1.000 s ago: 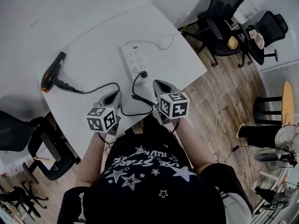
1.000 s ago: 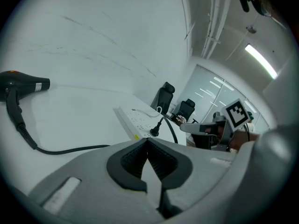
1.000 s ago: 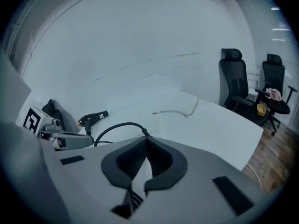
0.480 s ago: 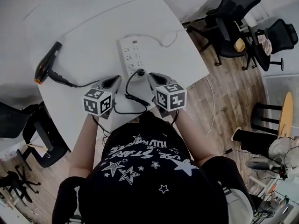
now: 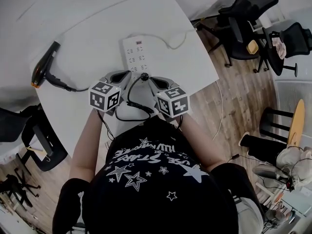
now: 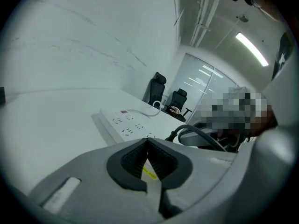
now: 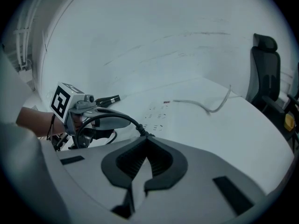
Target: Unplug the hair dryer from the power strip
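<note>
A white power strip lies on the white table, and the hair dryer's black plug sits in its near end. The black cord loops back from the plug and runs left to the black hair dryer at the table's left edge. My left gripper is just left of the plug, my right gripper just right of it. Both are shut with nothing between the jaws. The left gripper view shows the strip and plug ahead of the left gripper. The plug stands right before the right gripper.
The strip's own white cable runs off to the back right. Black office chairs stand on the wooden floor right of the table. Another chair is at the left. The table's near edge is under my arms.
Both grippers have moved forward over the table and closed in on the near end of the power strip, either side of the plug. The plug and hair dryer have not moved.
</note>
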`<action>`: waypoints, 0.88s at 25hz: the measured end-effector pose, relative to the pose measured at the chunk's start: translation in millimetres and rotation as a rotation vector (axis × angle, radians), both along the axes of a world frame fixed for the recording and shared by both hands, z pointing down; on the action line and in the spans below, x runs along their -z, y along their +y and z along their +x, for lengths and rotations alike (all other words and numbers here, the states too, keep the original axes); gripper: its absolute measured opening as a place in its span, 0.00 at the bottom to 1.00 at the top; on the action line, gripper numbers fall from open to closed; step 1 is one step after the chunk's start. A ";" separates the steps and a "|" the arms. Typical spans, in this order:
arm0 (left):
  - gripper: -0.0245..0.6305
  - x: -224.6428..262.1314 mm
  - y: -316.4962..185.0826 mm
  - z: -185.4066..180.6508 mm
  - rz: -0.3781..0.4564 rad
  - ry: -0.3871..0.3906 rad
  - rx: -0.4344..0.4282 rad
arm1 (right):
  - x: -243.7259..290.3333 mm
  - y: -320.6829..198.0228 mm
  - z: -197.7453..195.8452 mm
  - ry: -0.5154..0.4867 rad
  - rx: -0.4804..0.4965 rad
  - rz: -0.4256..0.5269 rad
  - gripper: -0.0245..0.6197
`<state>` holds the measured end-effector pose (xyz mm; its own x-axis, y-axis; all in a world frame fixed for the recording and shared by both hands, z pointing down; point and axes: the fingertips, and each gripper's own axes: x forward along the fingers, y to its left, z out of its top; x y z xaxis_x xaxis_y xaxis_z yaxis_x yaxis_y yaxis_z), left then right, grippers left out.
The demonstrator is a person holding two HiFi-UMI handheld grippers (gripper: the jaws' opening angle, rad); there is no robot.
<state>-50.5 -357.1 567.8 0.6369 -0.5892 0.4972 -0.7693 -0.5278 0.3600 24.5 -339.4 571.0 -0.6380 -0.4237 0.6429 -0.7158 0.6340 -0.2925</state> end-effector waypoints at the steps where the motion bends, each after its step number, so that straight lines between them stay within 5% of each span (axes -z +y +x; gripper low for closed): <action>1: 0.05 -2.0 -0.8 2.5 -0.006 0.004 -0.007 | -1.3 -0.9 0.5 0.000 0.000 -0.003 0.05; 22: 0.05 -22.5 -11.9 22.9 -0.041 -0.017 -0.070 | -6.1 -11.6 -8.0 0.036 0.040 0.025 0.05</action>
<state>-27.5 -369.0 590.3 0.6674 -0.5225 0.5306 -0.7370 -0.5660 0.3696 16.5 -351.0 577.2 -0.6315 -0.4149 0.6550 -0.6997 0.6691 -0.2507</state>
